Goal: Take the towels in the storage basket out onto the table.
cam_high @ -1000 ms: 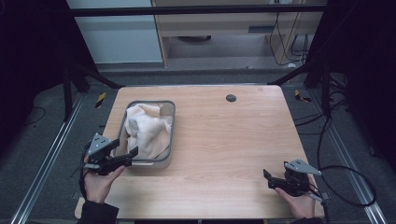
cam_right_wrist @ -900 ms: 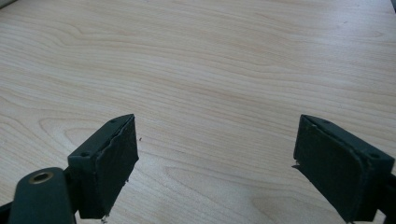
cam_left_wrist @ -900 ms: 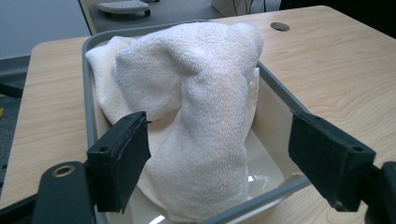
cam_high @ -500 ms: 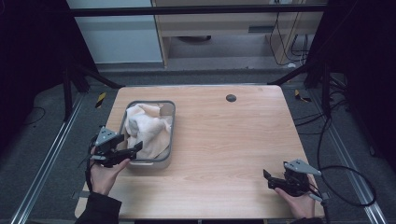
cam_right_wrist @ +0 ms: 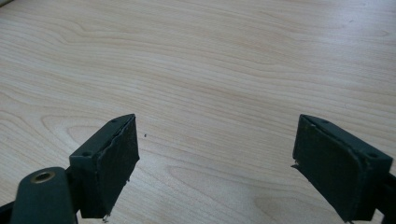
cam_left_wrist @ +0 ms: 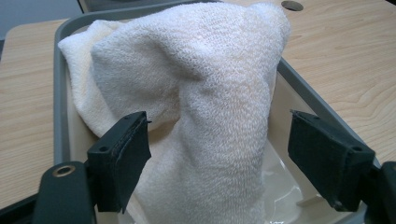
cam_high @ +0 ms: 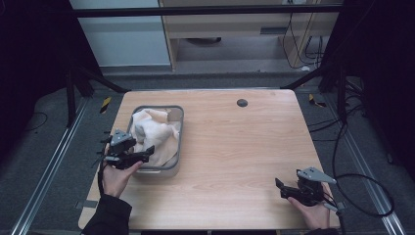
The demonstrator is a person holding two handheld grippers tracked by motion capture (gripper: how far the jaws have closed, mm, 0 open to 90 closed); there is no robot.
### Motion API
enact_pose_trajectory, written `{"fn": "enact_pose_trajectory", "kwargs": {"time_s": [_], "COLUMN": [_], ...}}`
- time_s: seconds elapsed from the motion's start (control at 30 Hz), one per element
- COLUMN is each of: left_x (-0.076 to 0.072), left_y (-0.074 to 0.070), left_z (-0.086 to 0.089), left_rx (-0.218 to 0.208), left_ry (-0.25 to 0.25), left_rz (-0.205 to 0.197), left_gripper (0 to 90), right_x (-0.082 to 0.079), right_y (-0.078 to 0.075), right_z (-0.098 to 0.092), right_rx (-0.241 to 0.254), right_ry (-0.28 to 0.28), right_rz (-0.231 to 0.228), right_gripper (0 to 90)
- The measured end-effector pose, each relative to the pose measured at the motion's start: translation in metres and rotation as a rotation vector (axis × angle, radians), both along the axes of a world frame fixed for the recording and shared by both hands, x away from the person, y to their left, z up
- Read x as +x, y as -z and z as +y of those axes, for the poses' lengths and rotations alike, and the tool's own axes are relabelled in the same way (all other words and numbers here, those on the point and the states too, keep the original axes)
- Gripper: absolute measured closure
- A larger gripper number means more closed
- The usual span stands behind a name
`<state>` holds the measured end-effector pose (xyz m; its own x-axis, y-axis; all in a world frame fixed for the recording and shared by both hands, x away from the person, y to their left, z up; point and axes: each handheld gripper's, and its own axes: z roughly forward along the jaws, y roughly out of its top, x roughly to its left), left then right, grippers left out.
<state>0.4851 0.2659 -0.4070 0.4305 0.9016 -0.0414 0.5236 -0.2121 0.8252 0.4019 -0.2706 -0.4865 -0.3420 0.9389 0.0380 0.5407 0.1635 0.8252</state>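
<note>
The left gripper [cam_high: 128,155] has advanced over the grey bin [cam_high: 177,128], jaws apart around the white towel [cam_left_wrist: 205,84], likely about to grasp; the right gripper [cam_high: 293,188] rests open.

Grey plastic bin [cam_high: 179,139] on left half of light wooden tabletop [cam_high: 244,156]; crumpled cream terry towel [cam_high: 151,134] inside it. Small dark round hole [cam_high: 242,103] toward far edge, right of bin. Left gripper [cam_high: 139,157] over bin's near end; right gripper [cam_high: 284,188] at near-right corner.
</note>
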Motion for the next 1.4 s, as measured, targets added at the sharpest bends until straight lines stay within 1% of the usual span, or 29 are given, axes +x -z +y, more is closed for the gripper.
{"fn": "enact_pose_trajectory", "kwargs": {"time_s": [0.03, 0.07, 0.23, 0.4, 0.47, 0.5, 0.67, 0.8, 0.83, 0.87, 0.93, 1.07, 1.23, 1.4], "left_x": [0.002, 0.003, 0.008, 0.013, 0.014, 0.016, 0.02, 0.023, 0.023, 0.024, 0.025, 0.026, 0.027, 0.028], "left_y": [0.001, 0.001, 0.003, 0.007, 0.008, 0.01, 0.013, 0.015, 0.016, 0.017, 0.018, 0.018, 0.019, 0.018], "left_z": [-0.002, -0.003, -0.006, -0.011, -0.012, -0.012, -0.014, -0.016, -0.017, -0.018, -0.02, -0.02, -0.021, -0.022], "left_rx": [0.022, 0.029, 0.042, 0.077, 0.08, 0.094, 0.111, 0.12, 0.12, 0.124, 0.131, 0.132, 0.144, 0.155], "left_ry": [0.005, 0.007, 0.008, 0.005, 0.004, 0.003, 0.001, 0.006, 0.007, 0.011, 0.009, 0.006, -0.01, -0.022], "left_rz": [-0.001, -0.002, 0.015, 0.038, 0.042, 0.049, 0.059, 0.068, 0.071, 0.073, 0.076, 0.077, 0.084, 0.087], "left_gripper": [20.0, 20.1, 20.6, 21.6, 22.5, 23.2, 26.7, 32.3, 32.3, 35.8, 38.5, 41.6, 47.8, 56.7], "right_x": [0.001, 0.001, 0.001, 0.001, 0.001, 0.002, 0.002, 0.002, 0.003, 0.002, 0.002, 0.003, 0.003, 0.003], "right_y": [0.0, 0.001, 0.001, 0.001, 0.001, 0.002, 0.002, 0.002, 0.002, 0.002, 0.002, 0.002, 0.003, 0.003], "right_z": [0.0, 0.0, 0.0, 0.0, 0.0, 0.0, 0.0, 0.0, 0.0, 0.0, 0.0, 0.0, 0.0, 0.0], "right_rx": [-0.003, -0.004, -0.004, -0.003, -0.002, -0.012, -0.012, -0.009, -0.013, -0.005, -0.005, -0.004, -0.011, -0.012], "right_ry": [-0.002, -0.002, -0.002, -0.005, -0.005, -0.008, -0.009, -0.008, -0.01, -0.009, -0.009, -0.01, -0.015, -0.016], "right_rz": [0.004, 0.004, 0.005, 0.008, 0.008, 0.003, 0.006, 0.012, 0.009, 0.018, 0.019, 0.02, 0.02, 0.019], "right_gripper": [14.2, 14.2, 14.2, 14.2, 14.2, 14.2, 14.2, 14.2, 14.1, 14.1, 14.0, 14.0, 13.8, 13.8]}}
